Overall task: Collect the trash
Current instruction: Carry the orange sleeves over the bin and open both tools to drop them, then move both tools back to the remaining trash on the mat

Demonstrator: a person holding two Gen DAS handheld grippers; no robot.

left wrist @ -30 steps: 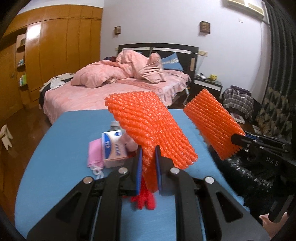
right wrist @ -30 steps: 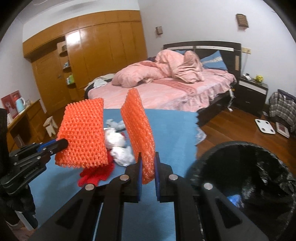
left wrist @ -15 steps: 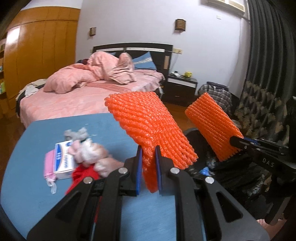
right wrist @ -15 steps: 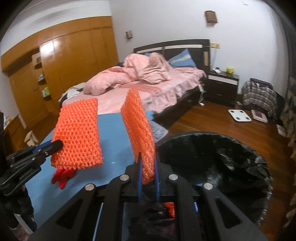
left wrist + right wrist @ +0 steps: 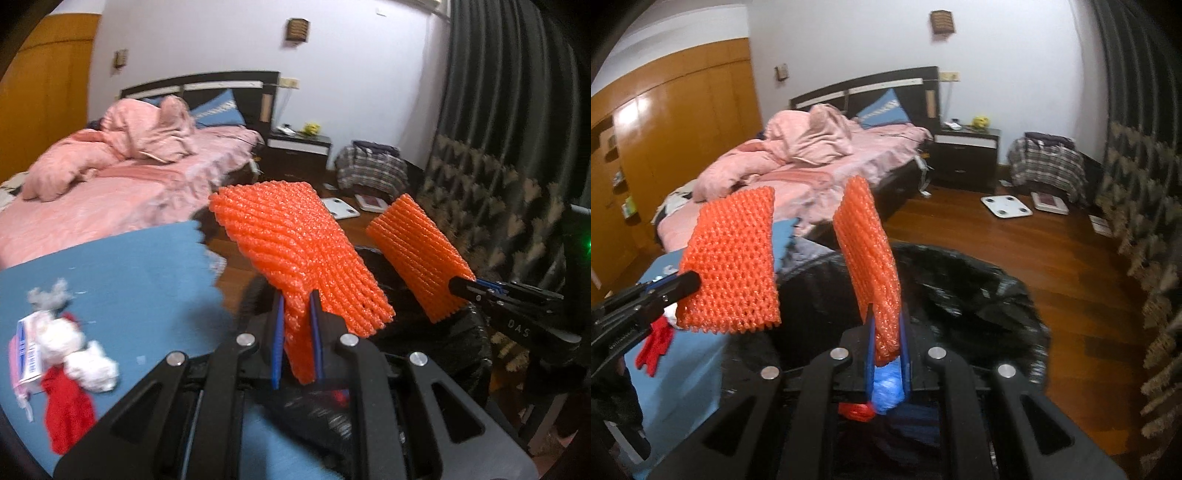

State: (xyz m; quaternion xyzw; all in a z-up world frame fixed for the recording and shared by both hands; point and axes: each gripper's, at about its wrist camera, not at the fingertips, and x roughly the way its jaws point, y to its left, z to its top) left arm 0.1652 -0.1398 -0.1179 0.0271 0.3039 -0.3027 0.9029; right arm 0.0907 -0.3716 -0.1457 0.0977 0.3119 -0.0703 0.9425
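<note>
Claws each pinch one orange foam net sleeve: left claw point(image 5: 297, 328) and right claw point(image 5: 886, 339) (soft, light, squashy), best held by the edge.

Two orange foam nets are held up over the black-lined trash bin point(image 5: 960, 280). The left orange foam net point(image 5: 295, 258), ribbed and flattened, tilts from frame centre toward the upper left, pinched at its lower end. The right orange foam net point(image 5: 868, 266) stands nearly edge-on at frame centre, clamped at its bottom. In the bin lie a blue scrap point(image 5: 886, 387) and a red scrap point(image 5: 857, 411). At lower left, white crumpled tissues point(image 5: 85, 354), a red rag point(image 5: 68, 417) and a small carton point(image 5: 27, 347) lie together.
</note>
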